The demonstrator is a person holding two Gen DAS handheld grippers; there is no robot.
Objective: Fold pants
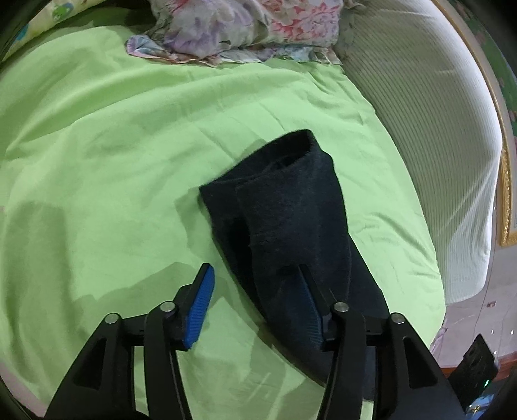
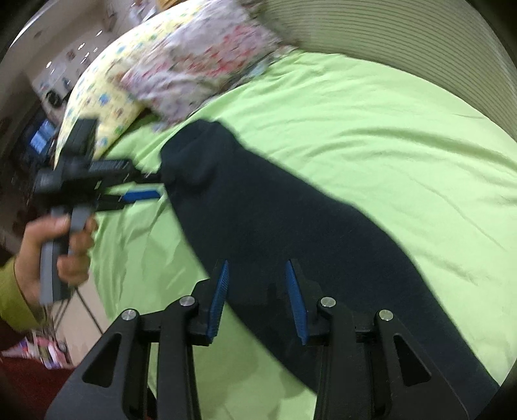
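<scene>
Dark navy pants (image 1: 290, 219) lie folded lengthwise on a light green bed sheet (image 1: 113, 145). My left gripper (image 1: 255, 274) is open just above their near end, its right blue pad over the cloth and its left pad over the sheet. In the right wrist view the pants (image 2: 307, 232) stretch diagonally across the bed. My right gripper (image 2: 257, 268) is open and empty just above the pants' middle. The left gripper (image 2: 152, 185), held by a hand (image 2: 58, 258), sits at the pants' far end.
A floral pillow (image 1: 245, 29) and a yellow patterned pillow (image 2: 106, 93) lie at the head of the bed. A ribbed white padded headboard (image 1: 436, 145) curves along the right. The bed edge and floor clutter (image 2: 45, 349) show at lower left.
</scene>
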